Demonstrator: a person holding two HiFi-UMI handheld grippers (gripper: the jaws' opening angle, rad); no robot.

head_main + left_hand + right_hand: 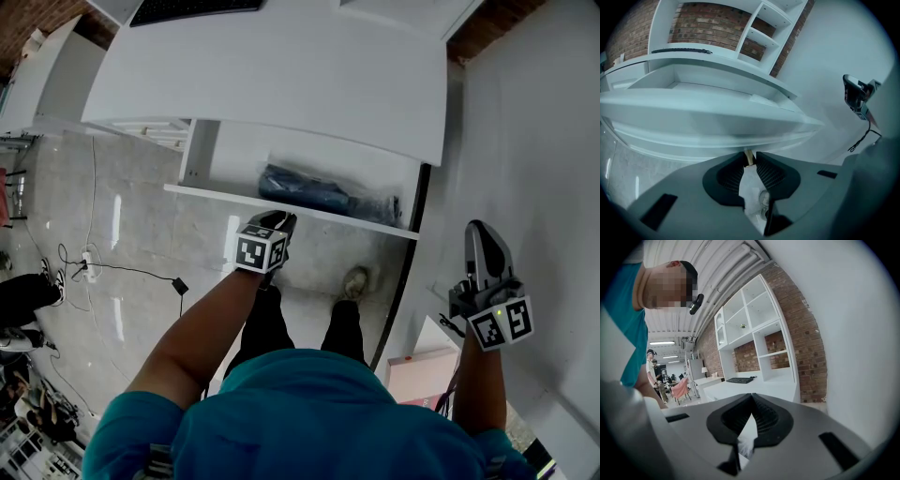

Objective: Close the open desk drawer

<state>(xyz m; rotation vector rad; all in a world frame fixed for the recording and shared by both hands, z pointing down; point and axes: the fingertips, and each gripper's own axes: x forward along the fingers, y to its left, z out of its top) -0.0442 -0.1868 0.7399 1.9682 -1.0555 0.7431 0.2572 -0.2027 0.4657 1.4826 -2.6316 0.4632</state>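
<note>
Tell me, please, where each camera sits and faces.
Head view: on the head, looking down at the desk and open drawer; arms, legs, left gripper, right gripper.
Left gripper view: on that gripper, facing the desk front; its jaws, the right gripper.
Right gripper view: on that gripper, facing across the room; its jaws, a teal sleeve.
Both gripper views share the keyboard and brick wall.

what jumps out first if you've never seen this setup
The white desk fills the top of the head view, with its drawer pulled out below it and a dark blue bundle lying inside. The left gripper is by the drawer's front edge, while the right gripper is held off to the right beside the white wall.
</note>
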